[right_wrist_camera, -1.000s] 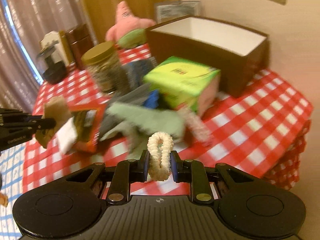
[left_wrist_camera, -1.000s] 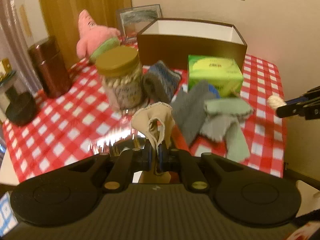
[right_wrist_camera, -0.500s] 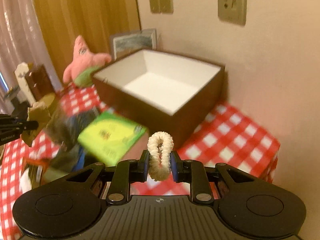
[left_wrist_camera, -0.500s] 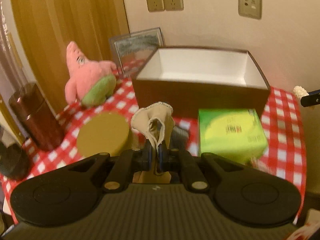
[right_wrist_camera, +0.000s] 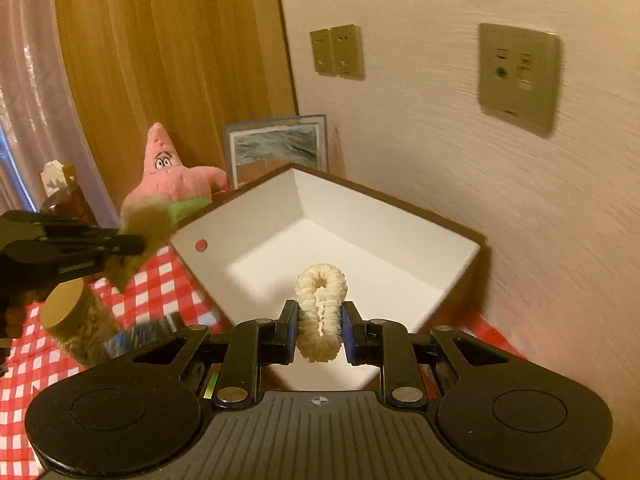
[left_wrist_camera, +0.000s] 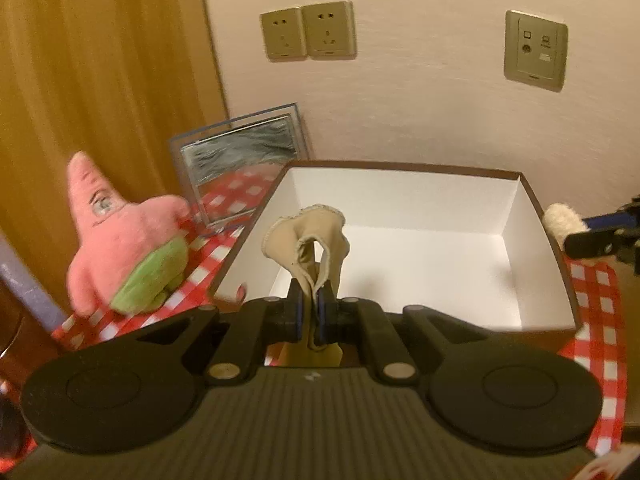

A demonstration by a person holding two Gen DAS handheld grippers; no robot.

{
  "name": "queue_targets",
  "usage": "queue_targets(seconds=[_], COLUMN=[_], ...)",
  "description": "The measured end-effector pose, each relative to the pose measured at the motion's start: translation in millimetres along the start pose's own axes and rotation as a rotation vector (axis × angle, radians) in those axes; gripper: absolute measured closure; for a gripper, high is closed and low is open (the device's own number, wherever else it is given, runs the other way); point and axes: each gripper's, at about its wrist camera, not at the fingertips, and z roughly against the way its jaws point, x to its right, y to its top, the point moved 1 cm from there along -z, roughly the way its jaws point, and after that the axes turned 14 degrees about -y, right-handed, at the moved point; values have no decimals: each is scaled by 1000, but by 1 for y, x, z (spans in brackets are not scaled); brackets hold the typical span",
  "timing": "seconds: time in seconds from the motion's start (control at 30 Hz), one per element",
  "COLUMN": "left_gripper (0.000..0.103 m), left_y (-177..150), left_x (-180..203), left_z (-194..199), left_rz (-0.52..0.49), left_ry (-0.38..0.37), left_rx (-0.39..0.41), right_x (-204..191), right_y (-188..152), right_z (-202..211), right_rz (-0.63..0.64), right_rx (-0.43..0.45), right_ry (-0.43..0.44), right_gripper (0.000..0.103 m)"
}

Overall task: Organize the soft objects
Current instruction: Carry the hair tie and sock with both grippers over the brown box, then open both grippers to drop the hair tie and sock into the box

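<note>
My left gripper (left_wrist_camera: 310, 300) is shut on a beige cloth (left_wrist_camera: 310, 236) and holds it above the near edge of an open brown box with a white inside (left_wrist_camera: 420, 264). My right gripper (right_wrist_camera: 320, 320) is shut on a cream fuzzy hair tie (right_wrist_camera: 320, 312) and holds it over the box (right_wrist_camera: 360, 240) near its front right rim. In the left wrist view the hair tie (left_wrist_camera: 562, 222) and right gripper show at the right edge. In the right wrist view the left gripper (right_wrist_camera: 132, 242) with the cloth (right_wrist_camera: 146, 220) shows at the left.
A pink star plush (left_wrist_camera: 124, 248) leans left of the box, also in the right wrist view (right_wrist_camera: 172, 180). A framed picture (left_wrist_camera: 240, 160) stands behind it. A jar with a tan lid (right_wrist_camera: 76, 320) stands on the red checked tablecloth (right_wrist_camera: 152, 292). Wall sockets (left_wrist_camera: 308, 30) are above.
Both grippers have risen and moved forward from the pile of cloths and the green box to above the open box, still holding the cloth and the hair tie.
</note>
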Motion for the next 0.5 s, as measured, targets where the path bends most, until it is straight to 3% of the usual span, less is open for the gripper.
queue_targets(seconds=[0.27,0.5], left_gripper=[96,89], left_y=[23,30], left_x=[-1,-4], left_z=[-62,-87], left_rz=[-7,8], left_ry=[-32,-54], left_rx=[-52,-77], right_x=[15,23], right_y=[14,19], right_z=[-59,-92], right_rz=[42,38], right_rx=[-15,-32], right_ry=[33,47], right_gripper=[80,77])
